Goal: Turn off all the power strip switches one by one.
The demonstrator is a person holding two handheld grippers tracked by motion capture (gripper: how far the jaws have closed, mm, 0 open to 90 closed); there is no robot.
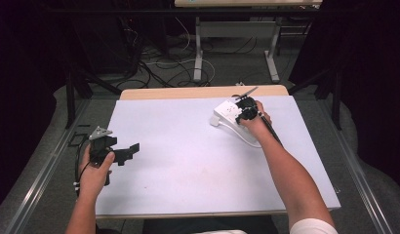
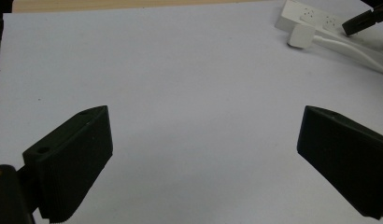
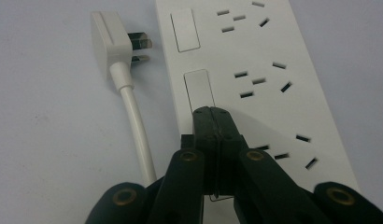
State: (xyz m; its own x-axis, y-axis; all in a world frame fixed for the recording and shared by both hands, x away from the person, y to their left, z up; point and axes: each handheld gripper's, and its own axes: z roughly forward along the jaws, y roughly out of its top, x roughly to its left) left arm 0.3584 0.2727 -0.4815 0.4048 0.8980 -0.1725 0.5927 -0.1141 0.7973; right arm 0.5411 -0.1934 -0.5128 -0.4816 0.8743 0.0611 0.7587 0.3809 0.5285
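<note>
The white power strip (image 3: 255,79) lay flat at the far right of the white table sheet (image 1: 188,156), and from my right gripper view I looked straight down on its rows of sockets and two rectangular rocker switches. Its own white plug (image 3: 110,42) lay on the sheet just beside the strip's long edge, prongs pointing at the strip, with the white cord (image 3: 138,135) trailing back toward me. My right gripper (image 3: 216,114) had its jaws pressed together with nothing between them, the tips resting at the near end of the second switch (image 3: 199,88). In the high view my right hand (image 1: 254,122) held that gripper over the strip. My left gripper (image 1: 132,148) sat well apart, at the sheet's near left edge in my left hand (image 1: 93,170), its jaws spread wide over bare sheet and holding nothing.
</note>
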